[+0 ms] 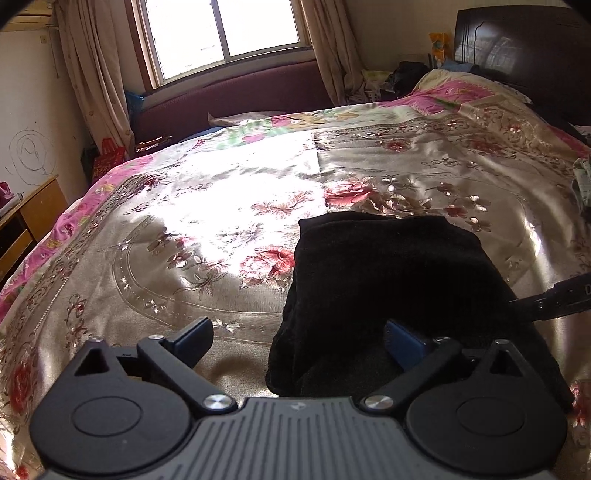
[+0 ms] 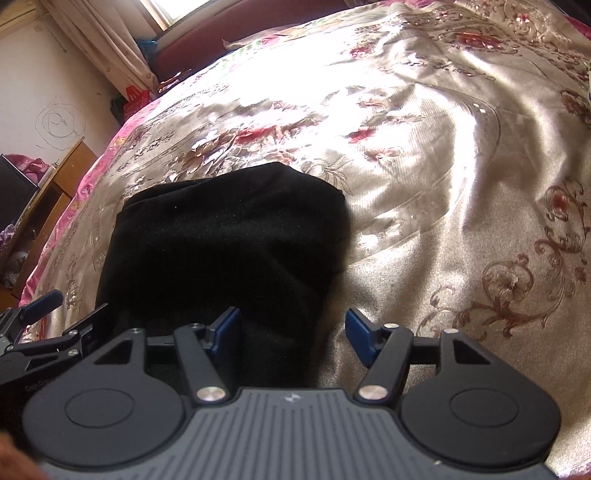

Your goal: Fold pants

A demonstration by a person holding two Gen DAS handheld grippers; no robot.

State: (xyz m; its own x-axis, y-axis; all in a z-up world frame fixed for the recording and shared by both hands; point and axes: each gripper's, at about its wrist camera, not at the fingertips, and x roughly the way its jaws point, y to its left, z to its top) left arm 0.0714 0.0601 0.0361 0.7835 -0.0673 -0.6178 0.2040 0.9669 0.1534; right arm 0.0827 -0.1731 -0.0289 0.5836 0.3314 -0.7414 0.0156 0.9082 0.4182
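The black pants [image 1: 391,280] lie folded in a compact thick bundle on the flowered satin bedspread [image 1: 207,236]. My left gripper [image 1: 299,341] is open at the bundle's near left corner, its right finger over the fabric, its left finger over the bedspread. In the right wrist view the pants [image 2: 229,236] fill the left middle. My right gripper [image 2: 291,332] is open at the bundle's near right edge, holding nothing. The left gripper [image 2: 40,325] shows at the left edge there. A black part of the right gripper [image 1: 557,299] shows at the right edge of the left wrist view.
A dark headboard [image 1: 524,48] stands at the far right, with pillows and clothes below it. A window [image 1: 221,33] with curtains and a maroon bench [image 1: 236,96] lie beyond the bed. A wooden cabinet [image 1: 26,221] stands left of the bed.
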